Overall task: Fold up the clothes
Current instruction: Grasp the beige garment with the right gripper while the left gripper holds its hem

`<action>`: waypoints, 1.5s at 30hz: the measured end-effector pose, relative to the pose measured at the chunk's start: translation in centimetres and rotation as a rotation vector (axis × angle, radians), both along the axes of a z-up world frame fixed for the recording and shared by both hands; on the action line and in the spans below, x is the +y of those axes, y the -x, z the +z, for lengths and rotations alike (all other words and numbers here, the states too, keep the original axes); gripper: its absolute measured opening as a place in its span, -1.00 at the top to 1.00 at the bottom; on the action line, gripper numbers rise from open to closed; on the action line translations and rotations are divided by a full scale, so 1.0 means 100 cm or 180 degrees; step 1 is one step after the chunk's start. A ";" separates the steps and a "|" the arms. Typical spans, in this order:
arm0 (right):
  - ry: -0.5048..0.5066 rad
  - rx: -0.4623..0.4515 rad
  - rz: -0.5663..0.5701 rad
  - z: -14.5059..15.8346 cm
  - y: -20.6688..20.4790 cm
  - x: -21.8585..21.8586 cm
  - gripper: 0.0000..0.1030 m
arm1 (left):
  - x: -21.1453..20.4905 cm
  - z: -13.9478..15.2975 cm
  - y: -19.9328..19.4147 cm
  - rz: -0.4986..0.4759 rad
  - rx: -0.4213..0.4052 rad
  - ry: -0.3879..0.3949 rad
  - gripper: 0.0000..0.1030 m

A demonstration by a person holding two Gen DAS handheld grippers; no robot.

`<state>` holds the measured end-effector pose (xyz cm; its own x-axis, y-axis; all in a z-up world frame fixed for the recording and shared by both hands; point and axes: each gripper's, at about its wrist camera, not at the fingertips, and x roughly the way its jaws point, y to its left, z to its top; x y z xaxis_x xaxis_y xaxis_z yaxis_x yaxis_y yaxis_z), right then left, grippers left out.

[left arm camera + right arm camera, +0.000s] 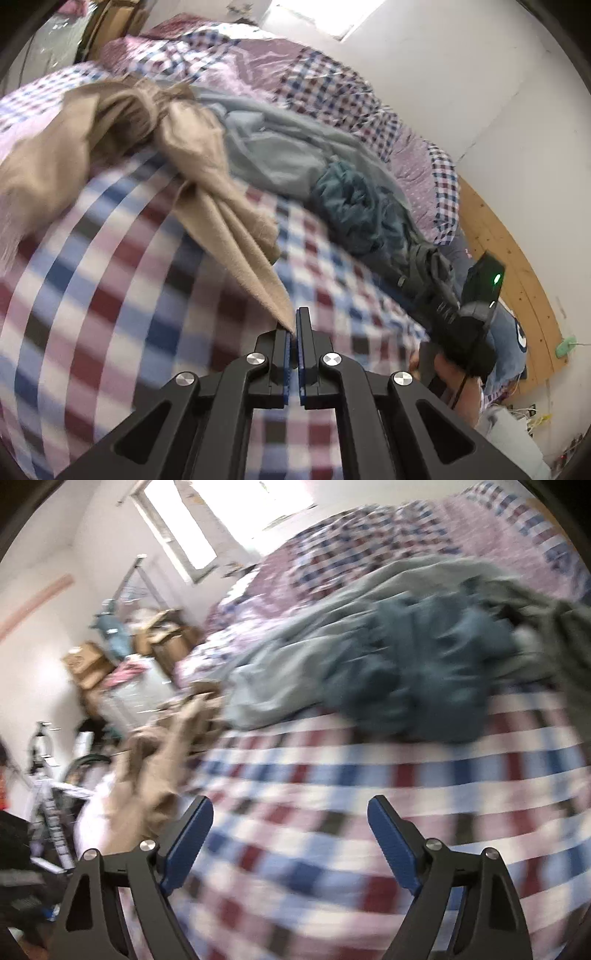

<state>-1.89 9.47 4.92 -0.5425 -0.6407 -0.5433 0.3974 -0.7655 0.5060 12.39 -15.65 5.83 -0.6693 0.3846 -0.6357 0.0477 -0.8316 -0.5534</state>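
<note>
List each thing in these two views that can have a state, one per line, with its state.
Left gripper: shut on a tip of the tan garment.
Right gripper: open, empty, above the checked bedspread.
Tan garment: bunched, one end pulled out taut.
Light blue garment: crumpled, unfolded.
Teal garment: crumpled, unfolded.
Grey garment: crumpled at the bed's edge.

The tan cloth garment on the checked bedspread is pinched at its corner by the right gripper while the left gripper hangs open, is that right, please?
The sides are swapped. The left wrist view shows the left gripper shut on the tan cloth garment at its corner, over the checked bedspread; the right wrist view shows the right gripper open.
</note>
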 end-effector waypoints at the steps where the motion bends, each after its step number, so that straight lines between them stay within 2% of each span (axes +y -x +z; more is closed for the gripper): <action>1: 0.0089 -0.0047 0.0095 -0.002 -0.001 -0.008 -0.73 | -0.003 -0.006 -0.002 0.0028 -0.0063 -0.0017 0.98; 5: 0.0327 -0.0250 0.0386 -0.015 -0.007 -0.043 -0.73 | -0.009 -0.024 -0.005 0.0074 -0.0223 -0.0028 0.98; 9: 0.0229 -0.0304 0.0505 -0.024 -0.008 -0.073 -0.73 | -0.010 -0.031 -0.009 0.0072 -0.0259 -0.0014 0.98; 20: 0.0041 -0.0178 0.0866 -0.027 -0.016 -0.125 -0.69 | -0.013 -0.040 -0.011 0.0041 -0.0359 -0.0006 0.98; 22: 0.0021 -0.0180 0.0887 -0.028 -0.016 -0.129 -0.47 | -0.014 -0.040 -0.012 0.0034 -0.0362 0.0003 0.98; 24: -0.0040 -0.0200 0.0884 -0.030 -0.016 -0.132 0.16 | -0.013 -0.040 -0.013 0.0026 -0.0371 0.0022 0.98; 25: -0.0074 -0.0209 0.0880 -0.031 -0.016 -0.133 0.30 | -0.012 -0.040 -0.013 0.0023 -0.0377 0.0033 0.98; 26: -0.0090 -0.0207 0.0884 -0.031 -0.016 -0.133 0.57 | -0.012 -0.041 -0.013 0.0022 -0.0383 0.0038 0.98; 27: -0.0090 -0.0185 0.0880 -0.030 -0.017 -0.132 0.75 | -0.011 -0.041 -0.013 0.0022 -0.0390 0.0037 0.98; 30: -0.0003 -0.0027 0.0762 -0.018 -0.020 -0.121 0.86 | -0.011 -0.042 -0.012 0.0027 -0.0409 0.0018 0.98; 35: 0.0252 0.0279 0.0309 0.015 -0.017 -0.077 0.89 | -0.008 -0.042 -0.011 -0.0003 -0.0412 0.0024 0.98; 45: 0.0539 0.0432 -0.0703 0.041 0.001 0.021 0.90 | 0.021 -0.035 -0.006 -0.0270 -0.0319 0.0176 0.98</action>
<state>-1.99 11.58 9.05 -0.7389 -0.5746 -0.3520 0.3035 -0.7502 0.5875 12.97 -13.55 2.35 -0.5679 0.3996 -0.7196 0.0287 -0.8641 -0.5025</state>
